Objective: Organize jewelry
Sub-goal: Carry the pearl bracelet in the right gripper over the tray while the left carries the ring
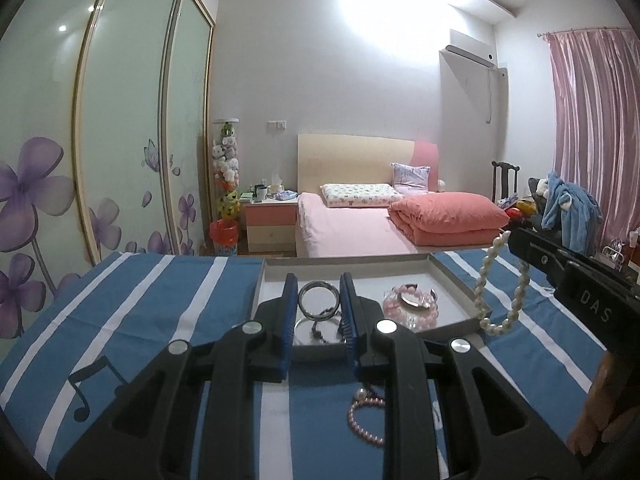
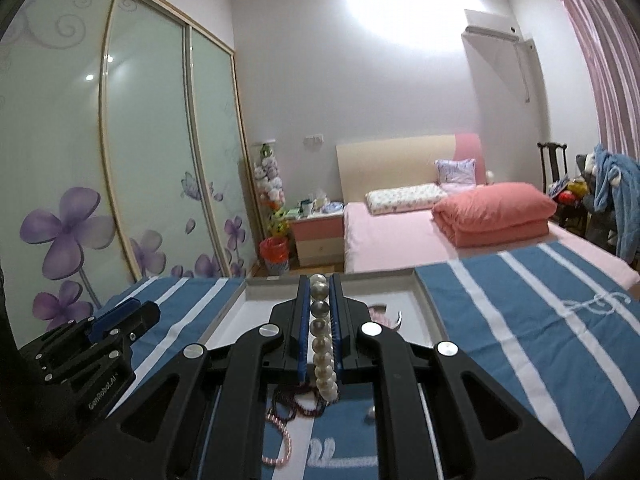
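My left gripper [image 1: 319, 286] is shut on a dark metal bangle [image 1: 319, 300], held upright over the grey tray [image 1: 452, 270]. My right gripper [image 2: 320, 282] is shut on a white pearl necklace [image 2: 322, 344]; in the left wrist view the necklace [image 1: 486, 300] hangs in a loop from it [image 1: 510, 238] over the tray's right edge. In the tray lie a pink bead bracelet [image 1: 408, 312] and a silver cuff [image 1: 418, 300]. A pink pearl bracelet [image 1: 366, 420] and a dark bead string [image 2: 298, 404] lie on the blue striped cloth [image 1: 160, 300] near me.
The tray stands at the far edge of the striped cloth. Beyond are a pink bed [image 1: 360, 228], a nightstand [image 1: 270, 224], and sliding wardrobe doors [image 1: 120, 140] on the left. A chair with clothes [image 1: 560, 208] stands at the right.
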